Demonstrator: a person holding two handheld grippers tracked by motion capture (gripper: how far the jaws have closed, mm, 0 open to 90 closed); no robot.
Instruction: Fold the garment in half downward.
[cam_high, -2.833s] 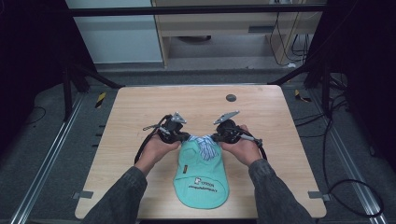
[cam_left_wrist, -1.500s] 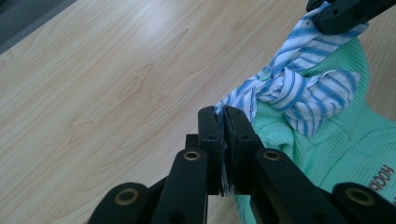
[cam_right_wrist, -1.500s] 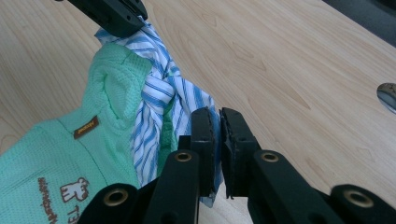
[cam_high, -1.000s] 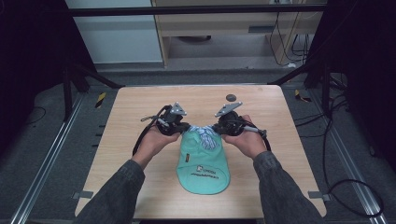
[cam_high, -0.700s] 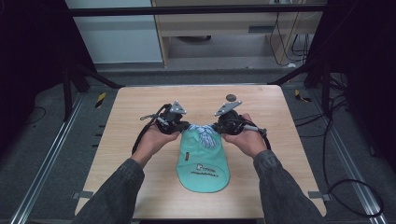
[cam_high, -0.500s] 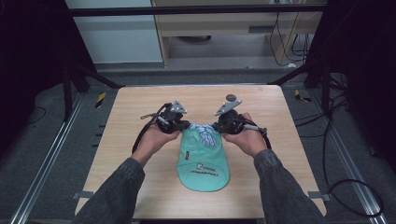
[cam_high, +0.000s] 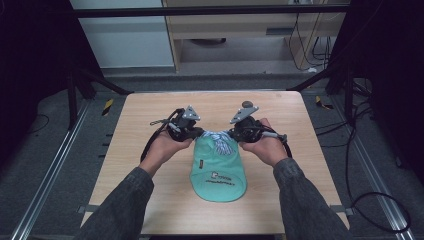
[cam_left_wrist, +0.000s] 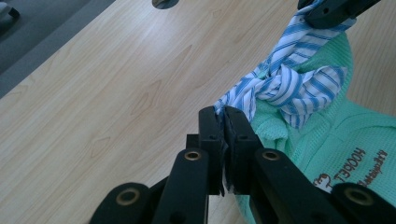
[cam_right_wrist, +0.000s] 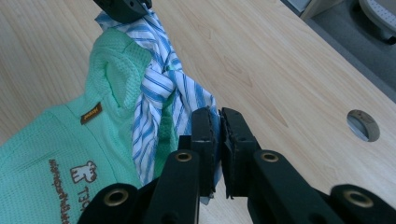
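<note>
A small mint-green mesh garment (cam_high: 218, 172) with printed lettering lies flat on the wooden table (cam_high: 145, 120), its blue-and-white striped collar (cam_high: 220, 141) at the far end. My left gripper (cam_high: 200, 134) is shut on the collar's left end, with striped cloth (cam_left_wrist: 285, 84) pinched at its tips (cam_left_wrist: 224, 114). My right gripper (cam_high: 233, 134) is shut on the right end, and stripes (cam_right_wrist: 159, 88) run from its tips (cam_right_wrist: 218, 116). Each gripper view shows the other gripper's black jaws clamped on the cloth at the top edge. The green body (cam_right_wrist: 56, 140) trails toward the person.
A round grommet hole (cam_high: 247, 104) sits in the tabletop just beyond the right gripper, also seen as the hole (cam_right_wrist: 363, 125). Bare wood lies left and right of the garment. Dark frame bars and cables surround the table.
Both hands have drawn the garment by its collar away from the person, toward the table's far side; over the last second they have held nearly still, jaws staying shut.
</note>
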